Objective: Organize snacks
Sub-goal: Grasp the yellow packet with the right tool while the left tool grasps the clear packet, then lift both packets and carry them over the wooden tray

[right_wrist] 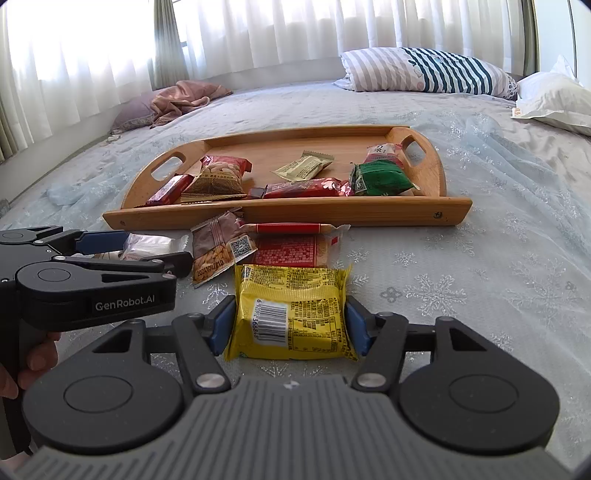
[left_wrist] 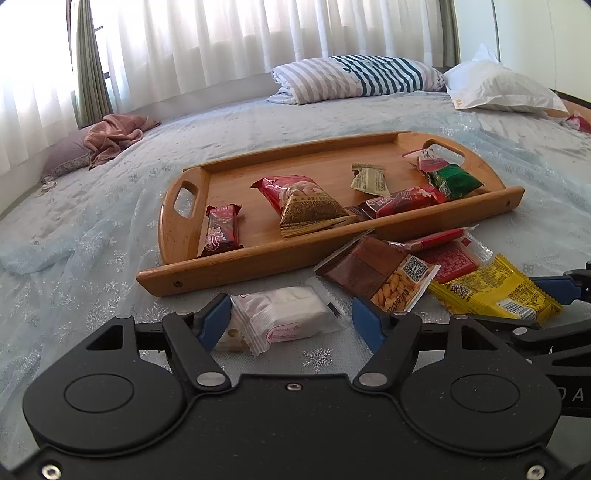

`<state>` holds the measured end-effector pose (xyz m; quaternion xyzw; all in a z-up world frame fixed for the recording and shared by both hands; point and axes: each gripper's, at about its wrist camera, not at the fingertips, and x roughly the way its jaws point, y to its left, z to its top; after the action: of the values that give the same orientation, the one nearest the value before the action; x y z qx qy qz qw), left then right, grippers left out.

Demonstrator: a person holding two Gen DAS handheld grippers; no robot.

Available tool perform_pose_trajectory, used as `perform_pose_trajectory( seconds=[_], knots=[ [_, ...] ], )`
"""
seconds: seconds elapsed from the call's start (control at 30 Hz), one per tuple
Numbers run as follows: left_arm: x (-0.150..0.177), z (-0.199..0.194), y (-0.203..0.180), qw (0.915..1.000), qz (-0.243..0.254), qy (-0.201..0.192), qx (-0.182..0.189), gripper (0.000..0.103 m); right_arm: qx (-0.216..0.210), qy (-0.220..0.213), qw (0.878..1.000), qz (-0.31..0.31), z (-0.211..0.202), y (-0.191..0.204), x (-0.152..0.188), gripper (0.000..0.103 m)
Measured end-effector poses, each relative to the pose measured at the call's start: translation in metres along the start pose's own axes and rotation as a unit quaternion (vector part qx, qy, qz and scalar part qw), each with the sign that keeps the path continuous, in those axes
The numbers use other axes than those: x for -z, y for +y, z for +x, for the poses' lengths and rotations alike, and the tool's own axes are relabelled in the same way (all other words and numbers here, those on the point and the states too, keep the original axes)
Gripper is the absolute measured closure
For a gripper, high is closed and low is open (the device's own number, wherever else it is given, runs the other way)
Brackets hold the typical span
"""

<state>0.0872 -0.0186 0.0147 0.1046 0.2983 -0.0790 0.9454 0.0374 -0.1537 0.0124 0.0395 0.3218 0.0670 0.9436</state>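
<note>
A wooden tray (right_wrist: 369, 218) sits on the bed (right_wrist: 498, 258), which is covered with a pale blue snowflake-patterned spread. Inside the tray lie several snacks: a dark red bar (left_wrist: 221, 230) near the left handle, a red-and-gold peanut packet (left_wrist: 306, 205), a beige sachet (left_wrist: 369, 179), a long red packet (left_wrist: 406, 201) and a green packet (left_wrist: 456, 181) toward the right end.

In front of the tray, on the bedspread, more snacks lie in a loose cluster. A brown peanut packet (right_wrist: 218, 247) partly overlaps a flat red packet (right_wrist: 291, 249), and a thin red stick snack (right_wrist: 291, 228) lies just beside the tray's near wall.

The right hand-held gripper (right_wrist: 290, 326) has its blue pads against both sides of the yellow packet (right_wrist: 295, 314), pinching it where it rests on the bed, just in front of the flat red packet.

The left hand-held gripper (left_wrist: 290, 321) is spread wide around the white packet (left_wrist: 280, 319). Its left pad touches or nearly touches the wrapper's end, while the right pad stands apart from it, close to the corner of the brown peanut packet.

At the far side of the bed lie a striped pillow (right_wrist: 424, 70), a white pillow (right_wrist: 554, 98) and a crumpled pink cloth (right_wrist: 181, 96), with sheer curtains (right_wrist: 258, 33) behind them.
</note>
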Motion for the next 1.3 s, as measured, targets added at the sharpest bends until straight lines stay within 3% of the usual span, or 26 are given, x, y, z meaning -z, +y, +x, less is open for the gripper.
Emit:
perform_pose_trajectory(
  seconds=[0.37,0.43,0.47,1.03,1.3],
  knots=[
    [0.0,-0.006,0.007,0.9999,-0.015,-0.002,0.007,0.045,0.004,0.0,1.0,-0.01,-0.001,0.004,0.001,0.031],
    [-0.001,-0.006,0.009,0.9996,-0.028,-0.002,0.01,0.046,0.007,0.002,1.0,-0.018,-0.001,0.007,0.001,0.041],
    [-0.002,-0.007,0.01,0.9995,-0.031,-0.003,0.006,0.052,0.008,0.002,1.0,-0.021,-0.002,0.008,0.001,0.041],
    [-0.005,-0.025,0.017,0.9979,-0.06,-0.02,0.014,0.054,-0.002,0.0,1.0,0.007,-0.01,0.001,0.0,0.044],
    [-0.013,-0.027,0.016,0.9982,-0.051,-0.03,0.007,0.054,0.007,-0.031,0.999,0.022,-0.019,-0.005,-0.014,0.044]
  ],
)
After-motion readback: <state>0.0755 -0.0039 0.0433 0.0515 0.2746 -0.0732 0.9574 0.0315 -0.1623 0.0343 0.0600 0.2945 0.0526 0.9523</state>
